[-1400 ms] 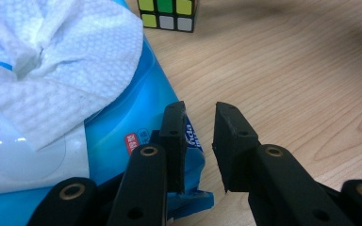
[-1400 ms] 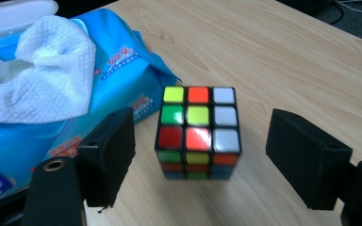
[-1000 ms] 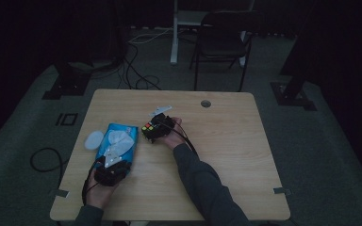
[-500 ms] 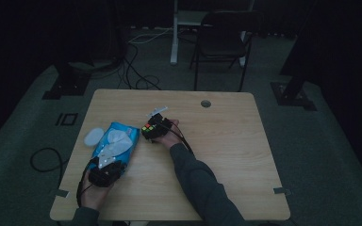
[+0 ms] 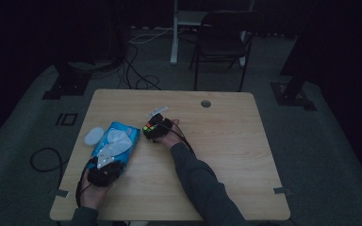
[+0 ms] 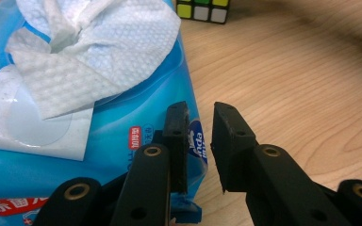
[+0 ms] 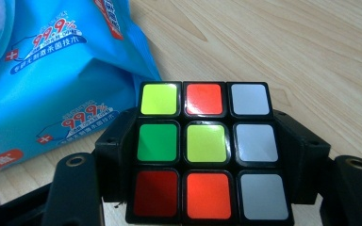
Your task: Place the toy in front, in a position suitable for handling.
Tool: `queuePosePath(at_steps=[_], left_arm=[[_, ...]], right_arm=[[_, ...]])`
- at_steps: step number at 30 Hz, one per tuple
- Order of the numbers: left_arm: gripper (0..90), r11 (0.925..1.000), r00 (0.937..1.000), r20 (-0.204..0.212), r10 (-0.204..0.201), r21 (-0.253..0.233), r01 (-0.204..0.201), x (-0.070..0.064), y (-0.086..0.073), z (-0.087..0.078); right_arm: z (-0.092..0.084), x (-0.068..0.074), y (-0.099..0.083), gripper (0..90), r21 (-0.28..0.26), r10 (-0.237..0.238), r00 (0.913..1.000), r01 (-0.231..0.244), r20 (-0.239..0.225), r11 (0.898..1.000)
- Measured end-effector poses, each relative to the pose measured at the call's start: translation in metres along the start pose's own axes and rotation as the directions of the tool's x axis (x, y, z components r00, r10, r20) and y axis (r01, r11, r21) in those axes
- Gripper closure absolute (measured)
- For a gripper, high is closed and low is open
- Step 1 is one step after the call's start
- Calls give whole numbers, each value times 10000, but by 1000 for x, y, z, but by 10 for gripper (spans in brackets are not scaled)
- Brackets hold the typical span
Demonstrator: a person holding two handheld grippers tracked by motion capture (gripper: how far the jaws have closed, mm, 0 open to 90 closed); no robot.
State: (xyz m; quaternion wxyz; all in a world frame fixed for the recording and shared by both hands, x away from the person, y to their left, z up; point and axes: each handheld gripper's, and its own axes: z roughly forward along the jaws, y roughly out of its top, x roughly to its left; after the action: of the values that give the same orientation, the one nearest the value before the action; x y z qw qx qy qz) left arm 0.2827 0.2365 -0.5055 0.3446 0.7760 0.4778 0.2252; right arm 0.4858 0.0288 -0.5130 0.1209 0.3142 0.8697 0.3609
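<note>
High view: a pale wood-grain table [image 5: 226, 155] carries a glossy blue wipes pack [image 5: 118, 143] at nine o'clock, a soft dimpled white wipe [image 6: 99, 52] bunched on top. Left gripper [image 5: 104, 172], at seven o'clock, has its matte black jaws pinching the pack's crinkled edge. Right gripper [image 5: 158, 128], near centre, has just been closing and clamps the square, glossy-stickered puzzle cube [image 7: 206, 150] beside the pack.
</note>
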Motion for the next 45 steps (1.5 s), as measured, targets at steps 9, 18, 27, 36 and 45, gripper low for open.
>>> queuePosePath(at_steps=[9, 18, 27, 36, 45], left_arm=[[764, 10000, 9999, -113, -32, 24, 32, 0, 0, 4], [767, 9998, 9995, -269, -173, 85, 175, 5, -2, 5], [755, 9983, 9974, -426, -585, -70, 583, 20, -7, 4], [702, 9963, 9953, -476, -845, -212, 836, 29, -6, 3], [612, 9931, 9990, -278, -346, -1128, 312, 29, 12, -11]], right_arm=[[-20, -10, -12, 337, -266, 119, 9999, -121, -72, 9996], [-48, -16, -27, 338, -525, 33, 9999, -41, -156, 9986], [-77, -12, -42, 338, -919, -593, 9979, 567, -256, 9941], [-109, -9, -68, 338, -1212, -836, 9964, 811, -151, 9893], [-127, -6, -96, 338, -1421, -580, 9983, 567, -48, 9882]])
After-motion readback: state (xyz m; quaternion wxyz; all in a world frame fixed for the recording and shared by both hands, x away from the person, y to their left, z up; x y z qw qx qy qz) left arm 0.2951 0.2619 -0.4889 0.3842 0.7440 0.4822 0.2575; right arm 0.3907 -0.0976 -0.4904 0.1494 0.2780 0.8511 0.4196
